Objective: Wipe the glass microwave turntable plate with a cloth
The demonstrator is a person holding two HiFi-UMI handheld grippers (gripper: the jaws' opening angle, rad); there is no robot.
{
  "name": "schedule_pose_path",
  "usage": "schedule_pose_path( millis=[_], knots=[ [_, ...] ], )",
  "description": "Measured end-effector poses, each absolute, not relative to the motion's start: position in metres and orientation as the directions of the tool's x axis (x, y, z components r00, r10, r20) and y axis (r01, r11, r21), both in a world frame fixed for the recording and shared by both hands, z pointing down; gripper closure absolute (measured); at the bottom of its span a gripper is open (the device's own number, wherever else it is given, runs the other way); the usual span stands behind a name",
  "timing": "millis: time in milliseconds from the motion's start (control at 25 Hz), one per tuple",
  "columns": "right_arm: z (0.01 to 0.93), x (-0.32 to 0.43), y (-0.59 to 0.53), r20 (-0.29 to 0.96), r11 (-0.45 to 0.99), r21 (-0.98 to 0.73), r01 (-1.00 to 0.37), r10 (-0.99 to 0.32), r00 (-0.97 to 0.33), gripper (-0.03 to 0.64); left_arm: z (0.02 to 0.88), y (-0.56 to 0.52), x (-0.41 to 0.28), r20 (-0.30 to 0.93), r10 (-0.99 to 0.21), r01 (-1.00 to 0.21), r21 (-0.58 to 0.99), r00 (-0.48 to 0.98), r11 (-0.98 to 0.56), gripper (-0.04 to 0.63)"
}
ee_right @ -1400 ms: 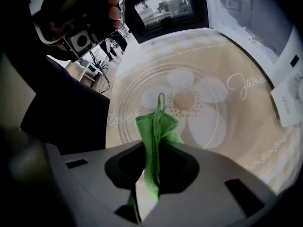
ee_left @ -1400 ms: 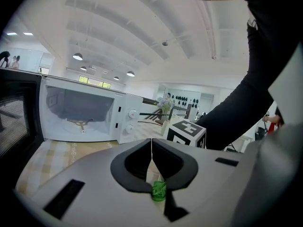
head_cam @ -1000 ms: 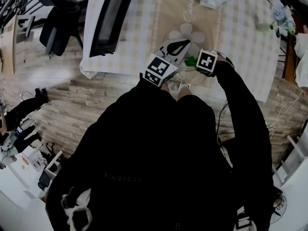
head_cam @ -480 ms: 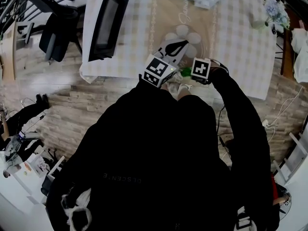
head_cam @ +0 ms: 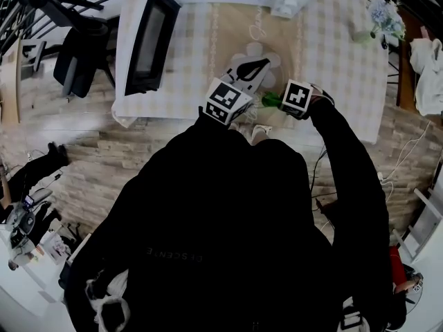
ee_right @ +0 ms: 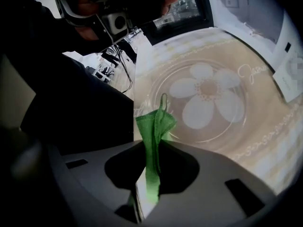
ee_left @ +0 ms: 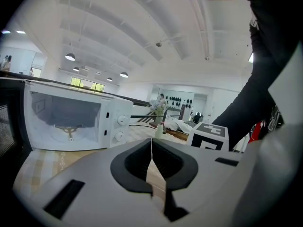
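Both arms reach forward over the checked tablecloth (head_cam: 336, 43). The left gripper (ee_left: 151, 142) is level, pointing at the open white microwave oven (ee_left: 71, 122), its jaws pressed together on nothing. The right gripper (ee_right: 152, 148) tilts down, pinching a green cloth (ee_right: 154, 126) whose free end reaches the near rim of the round clear glass turntable plate (ee_right: 229, 108) lying flat. From above, the left gripper covers part of that plate.

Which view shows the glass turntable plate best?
Right gripper view: the glass plate lies nearly whole beyond the green cloth. Head view shows it small, partly behind the left gripper. Left gripper view misses it.
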State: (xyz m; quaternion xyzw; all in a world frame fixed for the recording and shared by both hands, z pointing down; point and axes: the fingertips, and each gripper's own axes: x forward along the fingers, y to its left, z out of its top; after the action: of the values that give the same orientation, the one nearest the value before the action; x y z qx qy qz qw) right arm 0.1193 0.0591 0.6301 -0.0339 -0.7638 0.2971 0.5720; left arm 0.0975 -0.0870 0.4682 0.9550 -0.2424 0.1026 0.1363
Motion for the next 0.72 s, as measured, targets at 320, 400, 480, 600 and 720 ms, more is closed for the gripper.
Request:
schedule_pose_path(
  millis=[320, 400, 480, 600, 720],
  knots=[
    [0.62, 0.174, -0.023, 0.946, 0.871, -0.27, -0.411, 0.16, -0.282, 0.551, 0.463, -0.098, 0.115, 0.239, -0.422, -0.471, 0.214, 0.875, -0.856, 0.574],
    [0.618, 0.184, -0.045, 0.958, 0.878, -0.218, -0.426, 0.109, -0.264, 0.55, 0.464, -0.099, 0.117, 0.238, -0.421, -0.471, 0.22, 0.875, -0.854, 0.574],
    [0.618, 0.19, -0.066, 0.965, 0.882, -0.176, -0.438, 0.066, -0.255, 0.549, 0.466, -0.101, 0.118, 0.243, -0.421, -0.473, 0.224, 0.874, -0.852, 0.574],
    [0.622, 0.193, -0.092, 0.968, 0.884, -0.126, -0.45, 0.009, -0.252, 0.549, 0.469, -0.103, 0.119, 0.251, -0.423, -0.477, 0.222, 0.871, -0.85, 0.574],
    [0.631, 0.194, -0.108, 0.969, 0.884, -0.093, -0.459, -0.025, -0.245, 0.548, 0.469, -0.106, 0.116, 0.252, -0.431, -0.485, 0.219, 0.866, -0.847, 0.574]
  ],
)
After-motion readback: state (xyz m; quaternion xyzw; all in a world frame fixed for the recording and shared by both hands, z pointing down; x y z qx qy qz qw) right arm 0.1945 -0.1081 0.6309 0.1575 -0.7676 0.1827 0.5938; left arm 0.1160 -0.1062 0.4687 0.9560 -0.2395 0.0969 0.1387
